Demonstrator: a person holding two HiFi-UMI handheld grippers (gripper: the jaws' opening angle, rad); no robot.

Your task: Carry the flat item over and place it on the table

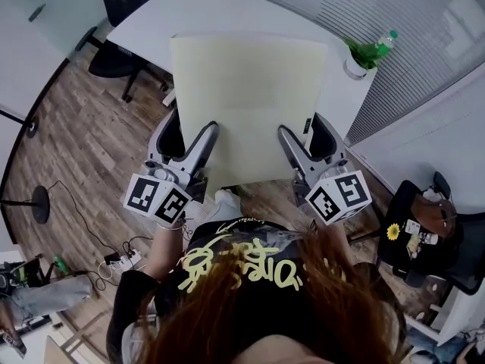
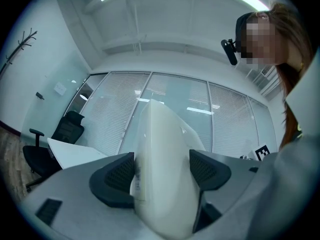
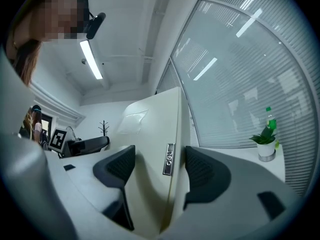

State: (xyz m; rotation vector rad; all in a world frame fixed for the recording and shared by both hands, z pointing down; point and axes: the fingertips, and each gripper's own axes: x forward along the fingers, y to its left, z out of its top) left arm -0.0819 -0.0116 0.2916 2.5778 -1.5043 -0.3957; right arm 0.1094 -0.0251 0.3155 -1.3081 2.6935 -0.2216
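The flat item (image 1: 246, 105) is a pale cream, square pad, and I hold it level above the near part of the white table (image 1: 189, 10). My left gripper (image 1: 208, 133) is shut on its near left edge, and my right gripper (image 1: 286, 135) is shut on its near right edge. In the left gripper view the flat item (image 2: 165, 179) fills the gap of the left gripper (image 2: 162, 171), both pads pressed against it. The right gripper view shows the flat item (image 3: 150, 134) edge-on in the right gripper (image 3: 160, 166), with a small label (image 3: 169, 160) on its rim.
A potted plant (image 1: 362, 55) and a green bottle (image 1: 387, 39) stand at the table's right corner. Black office chairs sit at the far left (image 1: 114, 21) and under the table (image 1: 324, 136). Another chair with a bag (image 1: 432, 226) is at the right. Cables (image 1: 121, 260) lie on the wood floor.
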